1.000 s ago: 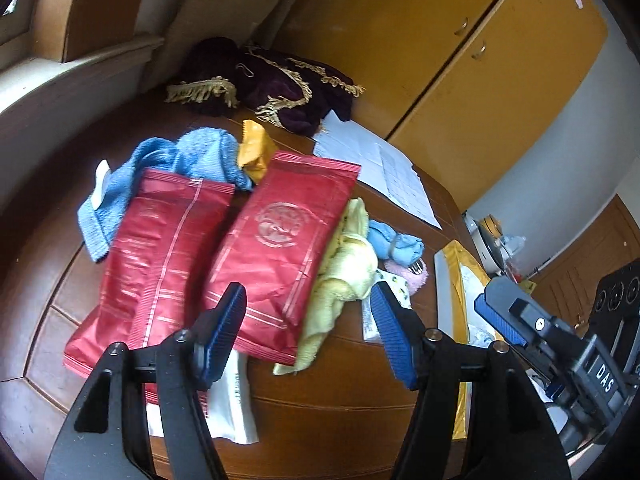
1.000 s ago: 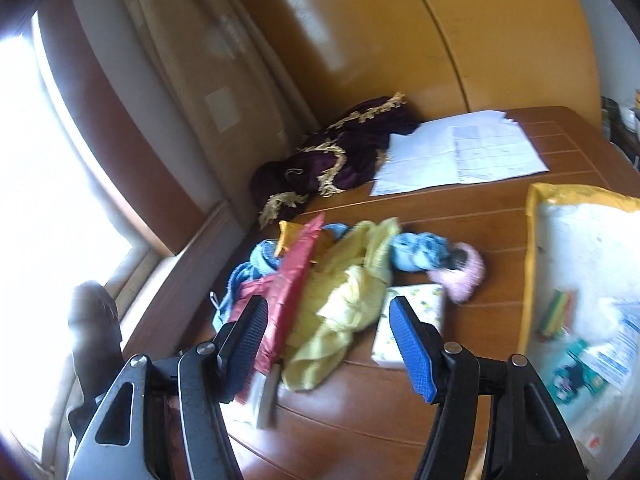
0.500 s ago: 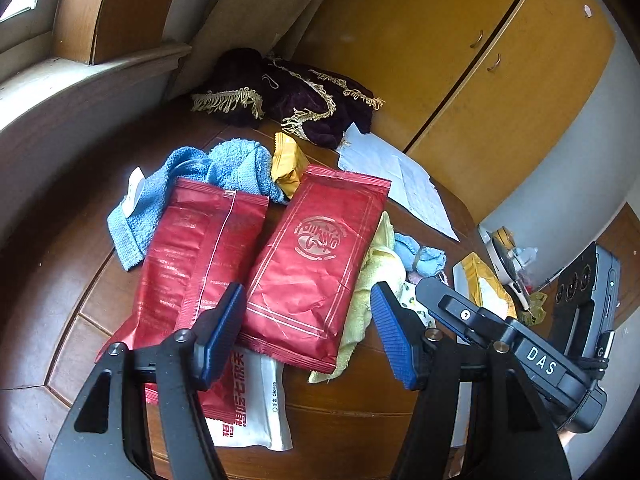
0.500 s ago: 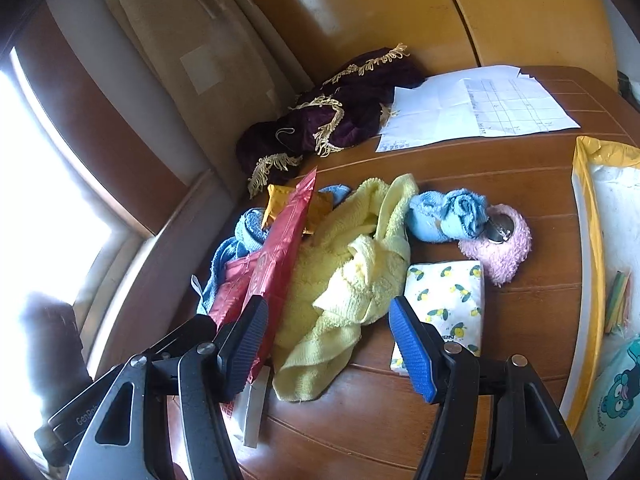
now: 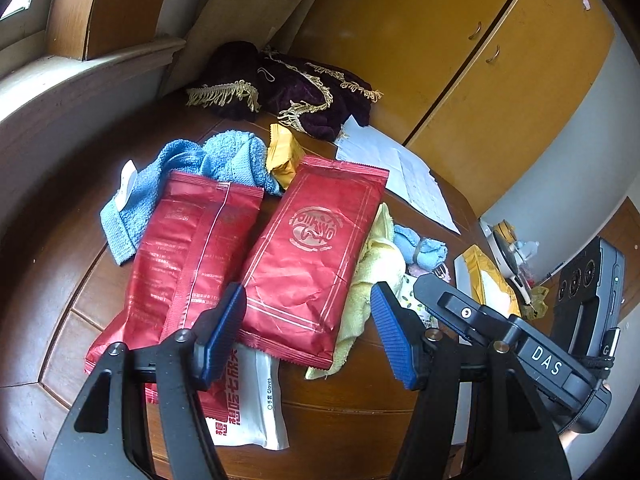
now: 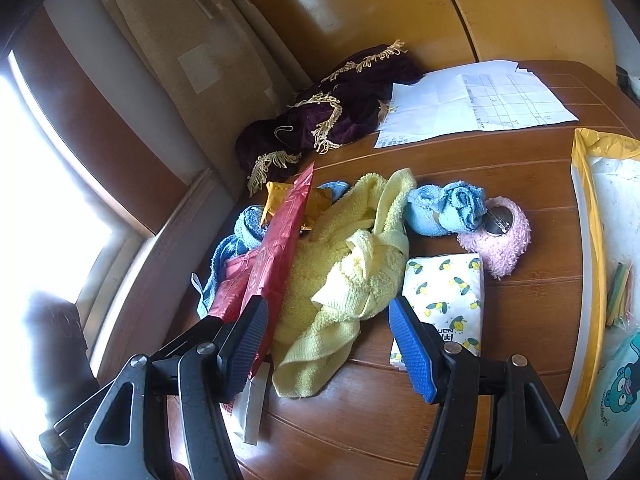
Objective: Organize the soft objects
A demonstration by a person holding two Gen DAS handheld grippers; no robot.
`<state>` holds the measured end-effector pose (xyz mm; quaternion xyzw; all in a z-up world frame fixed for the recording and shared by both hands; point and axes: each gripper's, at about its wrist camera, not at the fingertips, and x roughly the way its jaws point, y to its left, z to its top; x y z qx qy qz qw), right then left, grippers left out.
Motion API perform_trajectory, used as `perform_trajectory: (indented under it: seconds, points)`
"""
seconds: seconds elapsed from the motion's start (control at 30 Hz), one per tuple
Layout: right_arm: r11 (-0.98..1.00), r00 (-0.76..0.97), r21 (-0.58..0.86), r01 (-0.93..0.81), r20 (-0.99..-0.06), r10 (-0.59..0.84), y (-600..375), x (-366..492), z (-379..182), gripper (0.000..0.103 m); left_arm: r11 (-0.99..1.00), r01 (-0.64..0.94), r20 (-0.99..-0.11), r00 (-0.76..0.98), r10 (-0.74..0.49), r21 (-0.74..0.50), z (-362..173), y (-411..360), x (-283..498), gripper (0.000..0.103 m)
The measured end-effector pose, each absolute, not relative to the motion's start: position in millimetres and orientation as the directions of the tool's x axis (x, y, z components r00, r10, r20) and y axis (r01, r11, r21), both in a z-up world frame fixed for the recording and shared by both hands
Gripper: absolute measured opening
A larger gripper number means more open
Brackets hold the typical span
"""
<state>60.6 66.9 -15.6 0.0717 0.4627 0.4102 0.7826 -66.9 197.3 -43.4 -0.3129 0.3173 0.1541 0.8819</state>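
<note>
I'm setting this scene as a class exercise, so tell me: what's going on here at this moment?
A person holds two grippers over a wooden table heaped with soft things. The left gripper is open above two red packets, empty. The right gripper is open over the yellow towel, also empty. A blue towel, a lemon-print tissue pack and a pink fluffy piece lie around them. Nothing is gripped yet.

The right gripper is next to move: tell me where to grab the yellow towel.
Pinch the raised knot of folds in the middle of the yellow towel, coming straight down with the open right gripper. It bunches highest there, clear of the red packet overlapping its left edge.
</note>
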Motion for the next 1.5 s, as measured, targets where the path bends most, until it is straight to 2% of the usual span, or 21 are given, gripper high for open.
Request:
perform_trajectory:
  seconds: [0.9,1.1,1.2,1.3,1.37,1.5]
  points:
    - [0.642,0.247,0.521,-0.562,-0.635,0.732,58,63,-11,0.065,0.763,-0.472,-0.665,0.743,0.075,-0.441,-44,196,-64,0.064]
    - [0.633,0.234,0.536,-0.558,-0.631,0.740,58,64,-12,0.065,0.794,-0.463,-0.671,0.735,0.096,-0.393,-35,203,-46,0.064]
    - [0.636,0.242,0.534,-0.558,-0.628,0.740,56,65,-12,0.065,0.818,-0.432,-0.696,0.716,0.054,-0.380,-33,209,-24,0.064]
    - [0.656,0.269,0.534,-0.533,-0.629,0.730,51,68,-12,0.065,0.863,-0.389,-0.732,0.681,0.033,-0.323,-39,206,-1,0.064]
    - [0.675,0.292,0.529,-0.514,-0.632,0.718,47,70,-12,0.065,0.873,-0.398,-0.743,0.666,0.065,-0.280,-44,206,8,0.064]
    - [0.753,0.346,0.449,-0.481,-0.692,0.633,49,73,-16,0.065,0.864,-0.413,-0.740,0.669,0.072,-0.290,-55,213,14,0.072]
